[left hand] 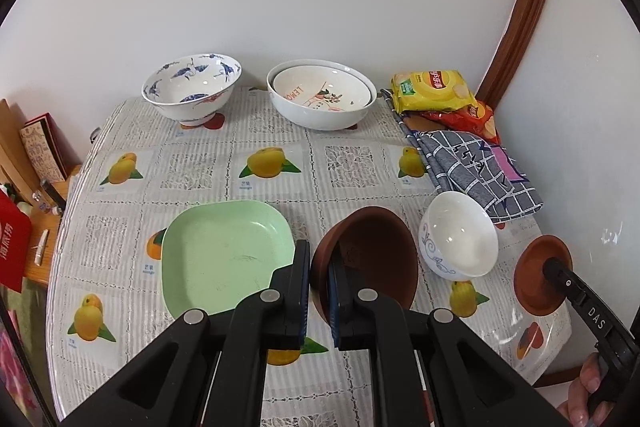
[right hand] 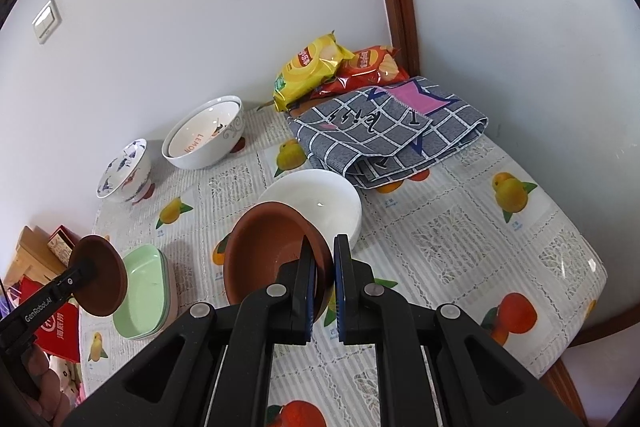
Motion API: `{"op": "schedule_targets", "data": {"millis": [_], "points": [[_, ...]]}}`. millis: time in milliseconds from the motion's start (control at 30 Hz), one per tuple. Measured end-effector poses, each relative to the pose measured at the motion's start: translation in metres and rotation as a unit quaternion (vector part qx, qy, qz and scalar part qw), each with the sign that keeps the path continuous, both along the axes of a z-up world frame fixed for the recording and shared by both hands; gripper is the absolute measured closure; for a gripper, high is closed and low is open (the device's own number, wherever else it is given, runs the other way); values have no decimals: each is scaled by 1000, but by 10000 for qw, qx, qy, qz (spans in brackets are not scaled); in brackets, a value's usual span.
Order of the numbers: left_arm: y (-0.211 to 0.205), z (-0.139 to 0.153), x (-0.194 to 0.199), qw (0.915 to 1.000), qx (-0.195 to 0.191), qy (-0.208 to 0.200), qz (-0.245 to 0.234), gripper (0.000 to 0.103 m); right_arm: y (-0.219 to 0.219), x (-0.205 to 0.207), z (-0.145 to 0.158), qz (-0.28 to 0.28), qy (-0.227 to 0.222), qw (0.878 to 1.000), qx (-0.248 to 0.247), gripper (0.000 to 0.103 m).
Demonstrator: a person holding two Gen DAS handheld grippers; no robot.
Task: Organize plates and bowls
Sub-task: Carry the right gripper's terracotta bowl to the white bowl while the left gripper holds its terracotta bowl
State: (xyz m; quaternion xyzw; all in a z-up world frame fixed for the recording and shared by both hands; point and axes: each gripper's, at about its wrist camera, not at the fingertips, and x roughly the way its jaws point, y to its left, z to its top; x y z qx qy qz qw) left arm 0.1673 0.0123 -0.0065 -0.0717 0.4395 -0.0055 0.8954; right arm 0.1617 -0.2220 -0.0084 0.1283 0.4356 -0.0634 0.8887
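Jaws pinched narrow on a rim: the left gripper (left hand: 318, 291) clamps the near edge of a brown bowl (left hand: 368, 259) at lower centre of the left wrist view, one pad inside the wall, one outside, the bowl tipped on edge above the table (left hand: 200, 155) between the green square plate (left hand: 224, 255) and the small white bowl (left hand: 460, 239). The right gripper (right hand: 324, 287) holds a second brown bowl (right hand: 268, 255) the same way at lower centre of its own view, in front of that white bowl. Both look like unglazed clay: stiff, fairly light, matte enough to grip, yet likely to chip if knocked. The rim is the only purchase, so each bowl hangs off-balance and could pivot. Further bowls, a blue-patterned bowl (left hand: 192, 93) and nested white bowls (left hand: 322, 95), stand upper centre by the wall.
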Motion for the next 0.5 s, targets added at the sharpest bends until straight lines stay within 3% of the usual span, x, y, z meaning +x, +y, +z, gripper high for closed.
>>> {"op": "schedule_targets", "data": {"millis": [500], "points": [[9, -27, 34, 9996, 77, 224, 142, 95, 2, 43, -36, 61, 292, 9996, -8, 94]]}}
